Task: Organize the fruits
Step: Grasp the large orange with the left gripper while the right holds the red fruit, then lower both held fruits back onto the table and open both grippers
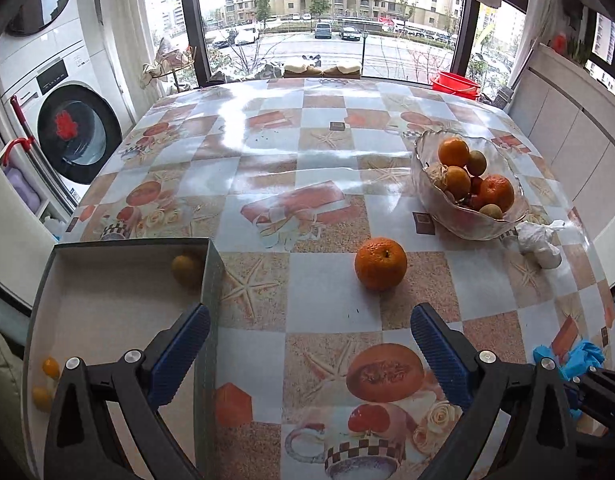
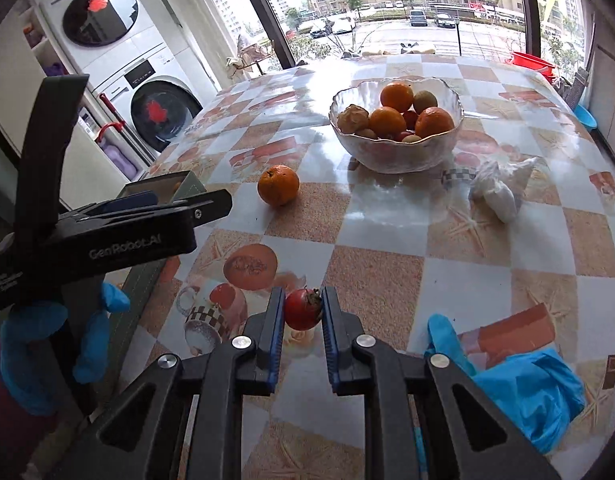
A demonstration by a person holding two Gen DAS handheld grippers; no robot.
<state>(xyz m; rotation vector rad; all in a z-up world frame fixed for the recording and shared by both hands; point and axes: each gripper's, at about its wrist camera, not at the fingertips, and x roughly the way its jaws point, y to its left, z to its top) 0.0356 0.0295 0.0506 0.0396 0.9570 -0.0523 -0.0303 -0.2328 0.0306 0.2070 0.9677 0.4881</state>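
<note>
A loose orange [image 1: 381, 263] lies on the patterned table, ahead of my left gripper [image 1: 309, 320], which is open and empty. It also shows in the right wrist view [image 2: 278, 184]. A glass bowl [image 1: 427, 184] at the right holds oranges, green-brown fruits and small red ones; the bowl shows in the right wrist view too [image 2: 395, 158]. A grey box [image 1: 119, 300] at the left holds a yellowish fruit [image 1: 186, 269] and two small yellow ones [image 1: 50, 367]. My right gripper [image 2: 303, 308] is shut on a small red fruit [image 2: 302, 309] above the table.
A crumpled white bag [image 2: 497, 188] lies right of the bowl. Stacked washing machines [image 1: 63, 112] stand left of the table. A red basin [image 1: 455, 84] sits by the window beyond the far edge. The left gripper's body [image 2: 107, 236] shows in the right wrist view.
</note>
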